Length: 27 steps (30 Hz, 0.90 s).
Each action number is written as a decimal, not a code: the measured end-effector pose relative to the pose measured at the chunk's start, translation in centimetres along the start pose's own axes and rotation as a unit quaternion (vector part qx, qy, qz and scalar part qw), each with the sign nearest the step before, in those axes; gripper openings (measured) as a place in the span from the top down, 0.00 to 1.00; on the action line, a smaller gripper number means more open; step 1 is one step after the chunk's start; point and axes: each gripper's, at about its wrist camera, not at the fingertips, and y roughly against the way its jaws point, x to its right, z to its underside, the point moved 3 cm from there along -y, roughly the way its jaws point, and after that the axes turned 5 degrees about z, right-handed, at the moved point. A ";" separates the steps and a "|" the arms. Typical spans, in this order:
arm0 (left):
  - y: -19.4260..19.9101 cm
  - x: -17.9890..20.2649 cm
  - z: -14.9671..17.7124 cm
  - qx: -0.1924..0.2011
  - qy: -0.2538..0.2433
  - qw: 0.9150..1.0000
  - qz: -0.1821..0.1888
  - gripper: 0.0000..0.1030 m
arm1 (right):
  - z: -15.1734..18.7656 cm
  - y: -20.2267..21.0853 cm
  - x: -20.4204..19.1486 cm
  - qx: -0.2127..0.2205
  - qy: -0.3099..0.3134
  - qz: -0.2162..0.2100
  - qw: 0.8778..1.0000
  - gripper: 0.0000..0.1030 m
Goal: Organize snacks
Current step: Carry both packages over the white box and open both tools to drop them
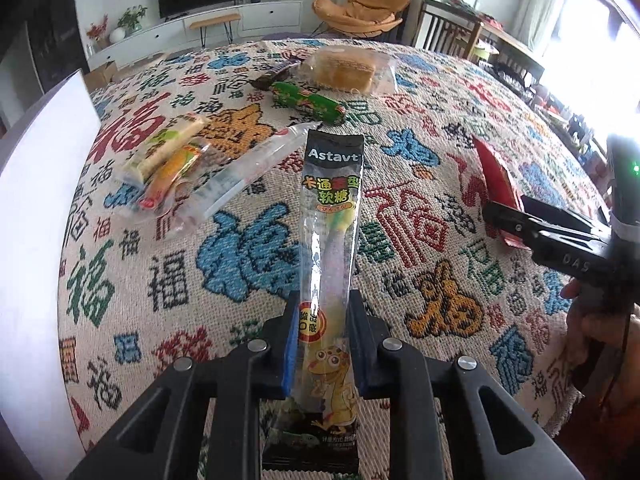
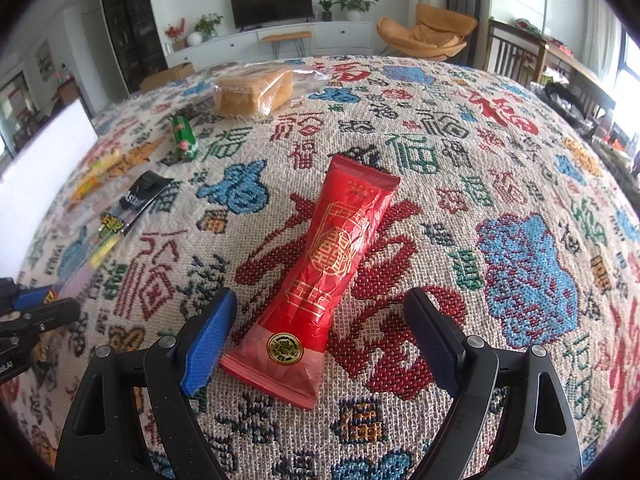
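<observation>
Left tool (image 1: 323,334) pinches the gummy pack (image 1: 329,240) near its lower end, blue pads pressed on both sides; the pack sticks out lengthwise over the cloth (image 1: 240,272) on the worktop. Right tool (image 2: 320,344) is spread wide, fingers either side of the red pack (image 2: 320,276) w/o touching it (pack lies flat on the cloth, gold seal end nearest the tool). Further back, left side: a yellow-green snack (image 1: 168,148), an orange one (image 1: 172,176) and a clear wrapper (image 1: 240,176) close together. Behind them a green roll (image 1: 308,102), then bagged bread (image 1: 346,70) at the far edge.
</observation>
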 end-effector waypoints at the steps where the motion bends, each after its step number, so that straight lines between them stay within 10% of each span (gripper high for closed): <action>1: 0.9 -0.3 0.5 0.008 0.010 1.000 0.009 0.80 | -0.1 0.4 0.8 0.001 -0.021 -0.047 0.999 0.15; 5: 4.5 -1.1 2.3 0.038 0.032 0.998 0.033 0.80 | -0.7 0.8 4.3 -0.055 -0.130 -0.141 0.980 0.19; 12: 11.8 -1.6 3.2 0.101 0.071 0.989 0.078 0.80 | -3.3 -1.0 -1.2 -0.134 -0.018 -0.035 0.990 0.19; 13: 13.5 -1.8 3.3 0.115 0.076 0.987 0.082 0.80 | -3.5 -1.4 -1.6 -0.136 -0.020 -0.028 0.990 0.28; 14: 15.3 -2.2 3.4 0.129 0.082 0.985 0.085 0.80 | -3.6 -1.6 -1.8 -0.138 -0.019 -0.024 0.990 0.76; 16: 19.0 -3.6 3.6 0.158 0.096 0.979 0.088 0.80 | -3.8 -1.7 -2.1 -0.136 -0.029 -0.024 0.990 0.82; 21: 27.0 -9.9 4.4 0.217 0.140 0.966 0.029 0.80 | -5.4 1.9 -4.5 -0.102 -0.051 -0.086 0.990 0.84; 27: 30.6 -19.5 6.1 0.225 0.211 0.948 -0.078 0.80 | -9.6 11.3 -17.9 -0.046 0.018 -0.251 0.967 0.84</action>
